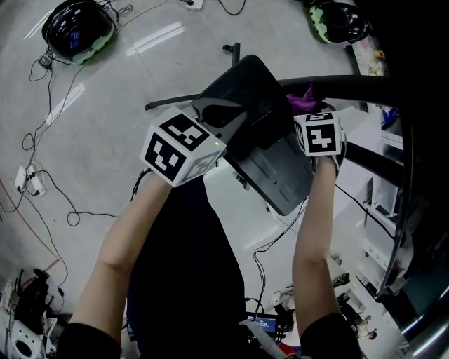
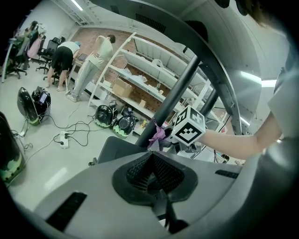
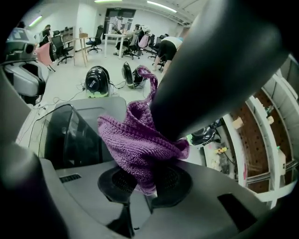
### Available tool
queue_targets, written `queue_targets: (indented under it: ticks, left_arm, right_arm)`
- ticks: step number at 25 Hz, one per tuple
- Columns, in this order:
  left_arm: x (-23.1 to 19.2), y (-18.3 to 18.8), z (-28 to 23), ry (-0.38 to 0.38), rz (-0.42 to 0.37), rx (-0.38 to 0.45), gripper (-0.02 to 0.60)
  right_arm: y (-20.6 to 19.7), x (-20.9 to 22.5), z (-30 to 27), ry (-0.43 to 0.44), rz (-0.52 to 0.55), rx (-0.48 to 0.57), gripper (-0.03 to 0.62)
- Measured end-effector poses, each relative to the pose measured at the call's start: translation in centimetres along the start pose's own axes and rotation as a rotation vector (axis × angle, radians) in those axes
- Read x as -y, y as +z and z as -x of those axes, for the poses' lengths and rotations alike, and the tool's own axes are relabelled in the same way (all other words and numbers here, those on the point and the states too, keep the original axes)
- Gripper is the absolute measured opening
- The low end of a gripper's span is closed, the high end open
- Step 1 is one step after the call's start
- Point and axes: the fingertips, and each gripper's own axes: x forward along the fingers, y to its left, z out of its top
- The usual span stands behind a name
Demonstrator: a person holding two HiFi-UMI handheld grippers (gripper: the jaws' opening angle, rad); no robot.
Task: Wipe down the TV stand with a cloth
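Observation:
The TV stand's thick black pole (image 1: 351, 87) arches across the upper right, above its dark base plate (image 1: 270, 165). A purple knitted cloth (image 1: 303, 97) is pressed against the pole, and my right gripper (image 1: 310, 109) is shut on it. In the right gripper view the cloth (image 3: 138, 144) bunches between the jaws of that gripper (image 3: 145, 179) and wraps the pole (image 3: 219, 65). My left gripper (image 1: 231, 116) hovers over the base plate to the left, its jaws shut with nothing in them (image 2: 150, 161). From there I see the pole (image 2: 177, 93), the cloth (image 2: 158, 135) and the right gripper's cube (image 2: 189, 126).
Black rounded appliances (image 1: 77, 28) (image 1: 337, 19) sit on the grey floor with trailing cables and a power strip (image 1: 31, 181). White shelving (image 2: 149, 65) stands behind the stand. Two people (image 2: 98, 56) work in the far background. More cables and gear lie near my feet (image 1: 280, 308).

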Motion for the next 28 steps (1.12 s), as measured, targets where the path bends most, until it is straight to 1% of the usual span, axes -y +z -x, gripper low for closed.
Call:
queue_targets:
  ticks: [3, 7, 10, 14, 17, 23, 26, 28]
  left_arm:
    - [0.3, 0.1, -0.2, -0.008, -0.005, -0.001, 0.006]
    - [1.0, 0.5, -0.3, -0.017, -0.015, 0.009, 0.006]
    - [1.5, 0.2, -0.5, -0.027, -0.021, -0.004, 0.006]
    - [2.7, 0.3, -1.3, -0.049, -0.025, -0.004, 0.006]
    - [3.7, 0.6, -1.8, -0.072, -0.033, -0.001, 0.006]
    - [5.9, 1.4, -3.1, -0.120, -0.054, 0.005, 0.006]
    - [7.0, 1.8, -3.6, -0.145, -0.066, 0.012, 0.006]
    - [7.7, 1.9, -3.9, -0.156, -0.069, 0.014, 0.006]
  right_arm:
    - [-0.1, 0.3, 0.3, -0.029, -0.036, 0.019, 0.072]
    - [-0.2, 1.6, 2.1, -0.102, -0.102, 0.069, 0.073]
    - [-0.3, 2.5, 4.6, -0.191, -0.137, 0.117, 0.072]
    - [-0.7, 4.3, 9.4, -0.405, -0.107, 0.166, 0.072]
    - [-1.0, 6.0, 13.7, -0.584, -0.048, 0.185, 0.072]
    - [-1.4, 9.0, 21.8, -0.903, 0.062, 0.223, 0.073]
    - [-1.3, 9.6, 25.3, -1.062, 0.145, 0.216, 0.074]
    - [-1.3, 9.7, 27.1, -1.147, 0.193, 0.198, 0.072]
